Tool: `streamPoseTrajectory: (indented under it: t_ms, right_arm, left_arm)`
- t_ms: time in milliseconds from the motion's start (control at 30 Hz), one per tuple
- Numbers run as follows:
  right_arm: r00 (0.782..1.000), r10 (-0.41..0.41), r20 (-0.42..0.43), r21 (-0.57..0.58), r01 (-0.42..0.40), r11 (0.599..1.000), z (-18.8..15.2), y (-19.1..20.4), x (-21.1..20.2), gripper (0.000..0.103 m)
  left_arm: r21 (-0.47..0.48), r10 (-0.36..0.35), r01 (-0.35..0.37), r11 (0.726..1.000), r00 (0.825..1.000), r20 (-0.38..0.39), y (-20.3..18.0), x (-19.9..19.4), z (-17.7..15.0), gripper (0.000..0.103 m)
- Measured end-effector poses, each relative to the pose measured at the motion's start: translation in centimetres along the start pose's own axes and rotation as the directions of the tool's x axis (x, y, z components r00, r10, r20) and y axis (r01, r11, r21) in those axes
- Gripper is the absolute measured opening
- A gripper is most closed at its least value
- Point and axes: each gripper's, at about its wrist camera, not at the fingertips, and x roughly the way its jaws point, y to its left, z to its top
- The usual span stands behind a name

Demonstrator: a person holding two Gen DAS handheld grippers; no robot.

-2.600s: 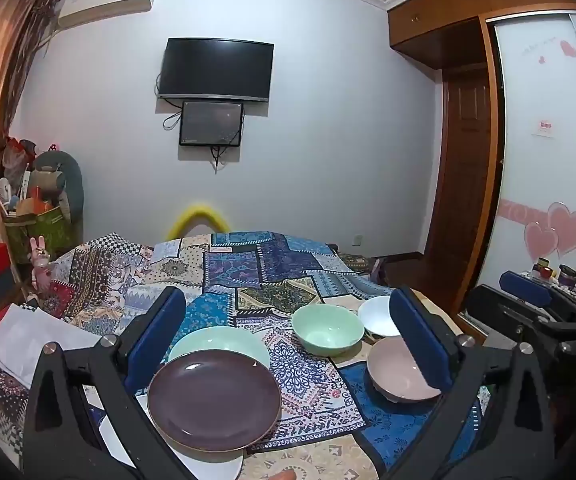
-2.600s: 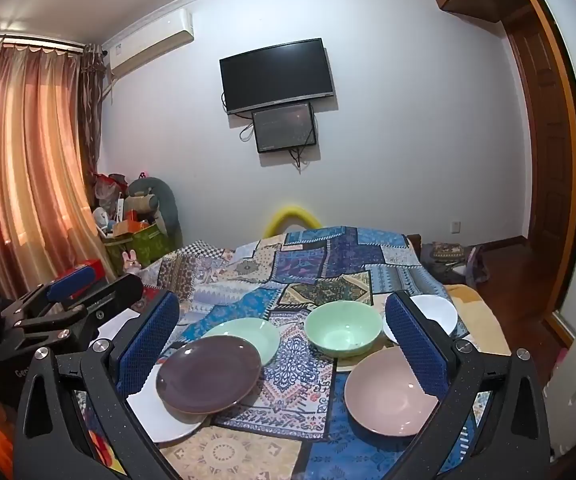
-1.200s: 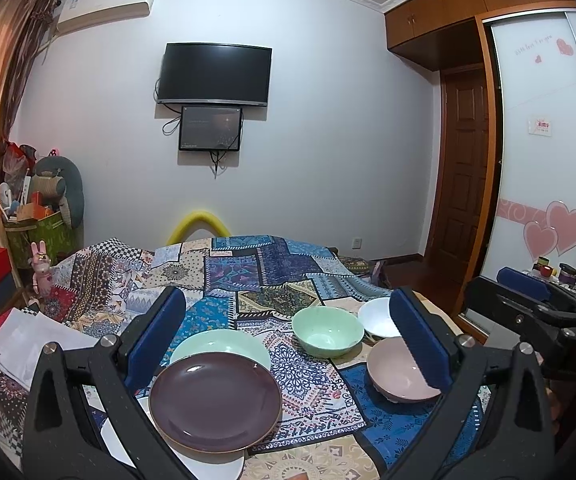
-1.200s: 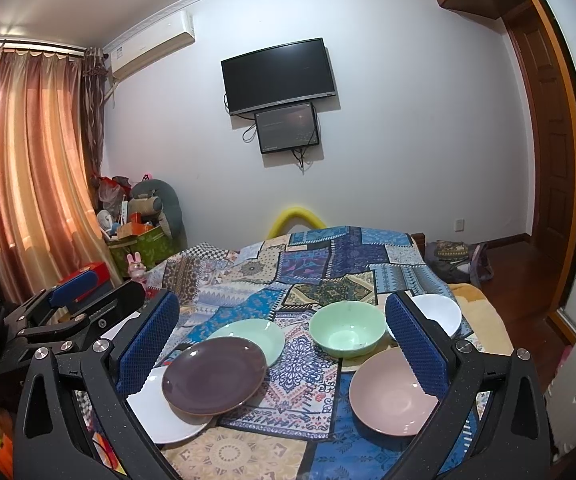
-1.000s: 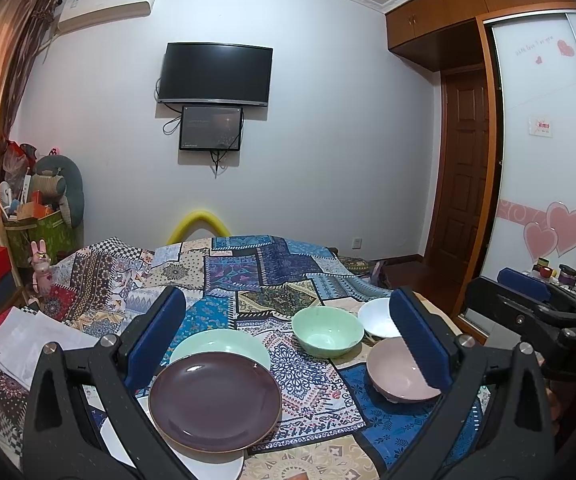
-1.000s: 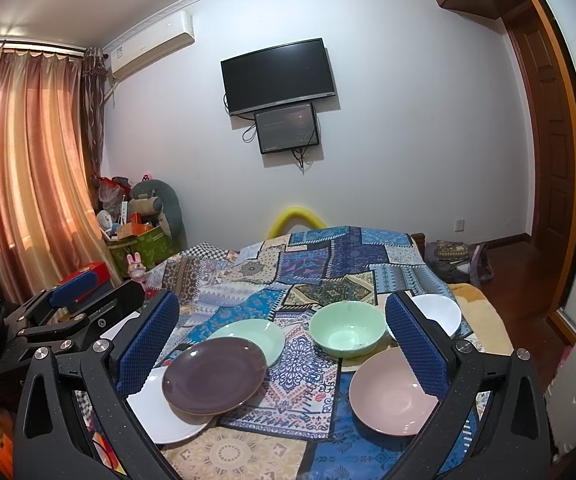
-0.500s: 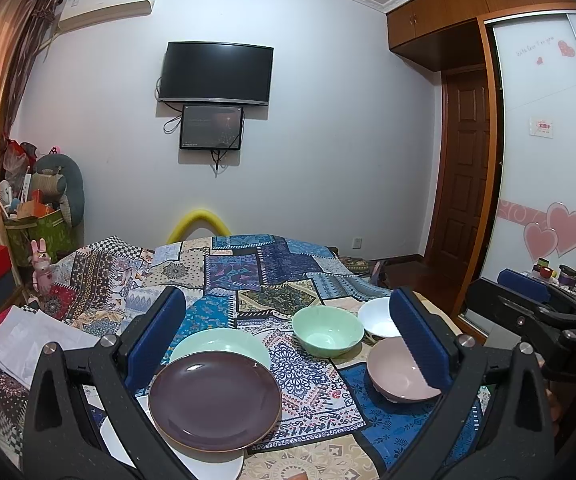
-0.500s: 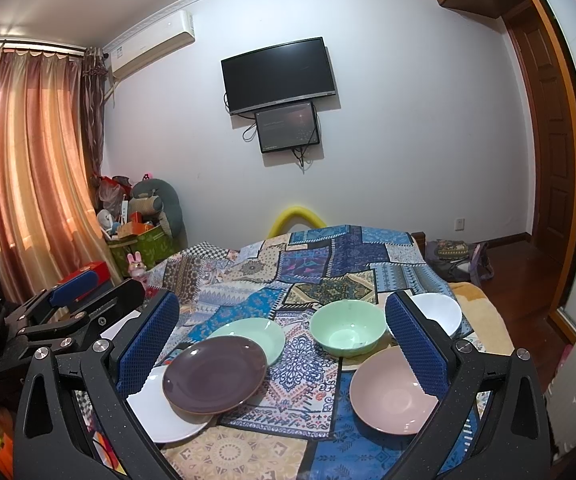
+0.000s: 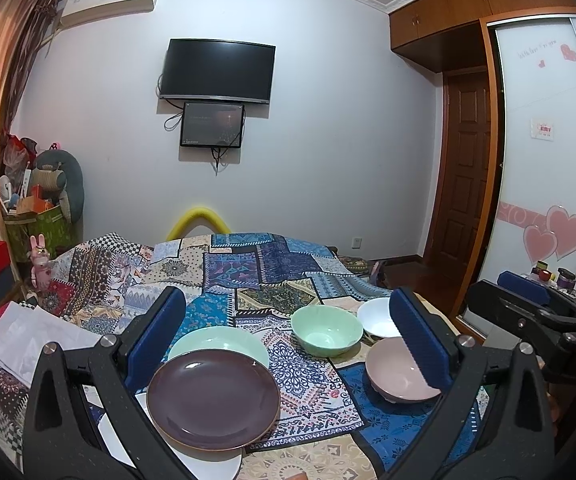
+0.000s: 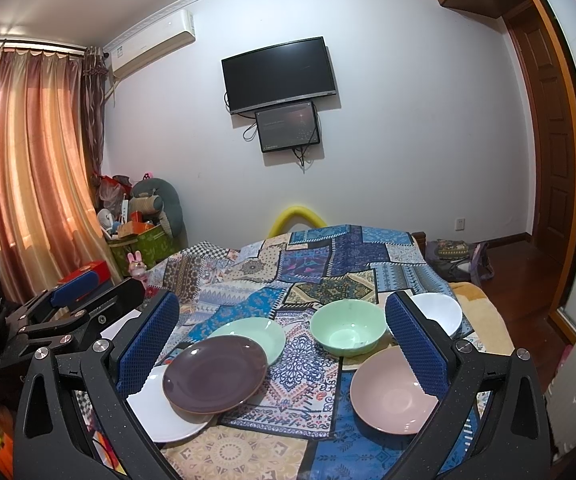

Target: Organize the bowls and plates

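You are holding the left hand-held gripper (image 9: 288, 340) wide apart and empty above the dishes; the right hand-held gripper (image 10: 281, 340) is gaping just as wide, gripping nothing. On the patchwork cloth (image 10: 308, 392), the purple plate (image 10: 215, 374) is lying over a white plate (image 10: 159, 416) and overlapping the green plate (image 10: 255, 334). The green bowl (image 10: 347, 332) is sitting between the white bowl (image 10: 442, 314) and the plates, with the pink bowl (image 10: 388, 394) nearest you.
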Motion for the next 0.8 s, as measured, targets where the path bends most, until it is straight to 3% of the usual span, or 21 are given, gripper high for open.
streamPoseTrajectory:
  t_ms: [467,667,800]
  right_arm:
    - [0.999,0.003,-0.054,0.002,-0.003,1.0,-0.8,0.1,2.0,0.103]
    - [0.991,0.01,-0.133,0.01,-0.008,1.0,-2.2,0.2,4.5,0.103]
    - [0.982,0.016,-0.191,0.011,-0.014,1.0,-3.1,0.5,6.3,0.103]
  left_arm:
    - [-0.004,0.007,-0.007,1.0,0.999,-0.033,1.0,1.5,-0.5,0.103]
    - [-0.033,0.011,-0.015,0.999,0.994,-0.109,3.5,3.7,-2.0,0.103]
    - [-0.067,0.019,-0.033,0.997,0.98,-0.196,6.2,5.8,-3.3,0.103]
